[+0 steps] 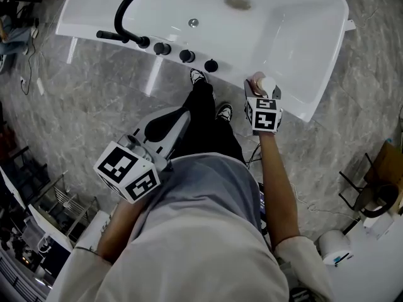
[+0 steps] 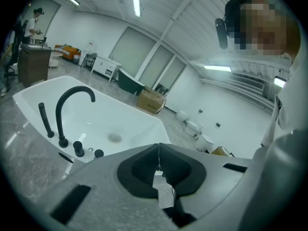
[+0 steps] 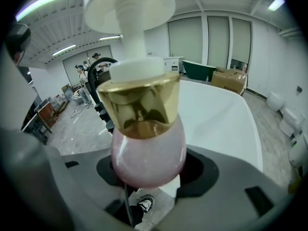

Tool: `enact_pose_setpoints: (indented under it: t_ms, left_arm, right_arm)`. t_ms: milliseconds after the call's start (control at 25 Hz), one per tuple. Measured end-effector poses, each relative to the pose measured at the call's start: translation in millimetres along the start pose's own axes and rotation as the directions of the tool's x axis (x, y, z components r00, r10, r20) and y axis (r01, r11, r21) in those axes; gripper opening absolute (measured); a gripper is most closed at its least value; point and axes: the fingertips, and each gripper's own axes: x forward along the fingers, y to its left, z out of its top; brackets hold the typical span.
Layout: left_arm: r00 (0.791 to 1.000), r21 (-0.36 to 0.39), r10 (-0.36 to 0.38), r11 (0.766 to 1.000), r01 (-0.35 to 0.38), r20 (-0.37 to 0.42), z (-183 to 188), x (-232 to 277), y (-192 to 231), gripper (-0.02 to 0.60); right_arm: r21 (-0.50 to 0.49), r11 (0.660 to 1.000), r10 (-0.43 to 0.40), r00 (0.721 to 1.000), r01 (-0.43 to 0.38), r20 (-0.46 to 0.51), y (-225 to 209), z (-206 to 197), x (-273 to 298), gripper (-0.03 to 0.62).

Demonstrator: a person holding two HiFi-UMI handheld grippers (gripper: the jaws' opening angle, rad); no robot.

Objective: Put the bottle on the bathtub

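Upright between the jaws of the right gripper (image 1: 262,99) is a round pink bottle with a gold collar and a white pump top (image 3: 147,148). The jaws close on its bulbous lower body from either side. From the head view the bottle sits at the near rim of the glossy white bathtub (image 1: 327,61), toward the tub's right-hand end. Whether its base touches the rim cannot be told. In the right gripper view a black shoe with white trim (image 3: 142,205) and grey floor show below the bottle.

The left gripper (image 2: 159,158) is held low by the person's waist, well apart from the tub, its jaws pressed together with nothing between them.

Along the tub's near edge, to the left of the bottle, stand a tall black curved faucet (image 1: 129,11) and a row of black round knobs (image 1: 187,56). A drain (image 1: 238,2) lies in the basin floor. Around the tub is grey marbled tile floor (image 1: 94,99).
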Motion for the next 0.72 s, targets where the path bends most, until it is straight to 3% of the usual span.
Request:
enact_pose_setpoints:
  t_ms: [720]
  left_arm:
    - [0.999,0.024,-0.035,0.999,0.034,0.034,-11.2,-2.1,-40.7,0.009]
  right_arm:
    - [0.024,0.999,0.047,0.997,-0.048,0.061,2.5,-11.9,-54.4,0.229]
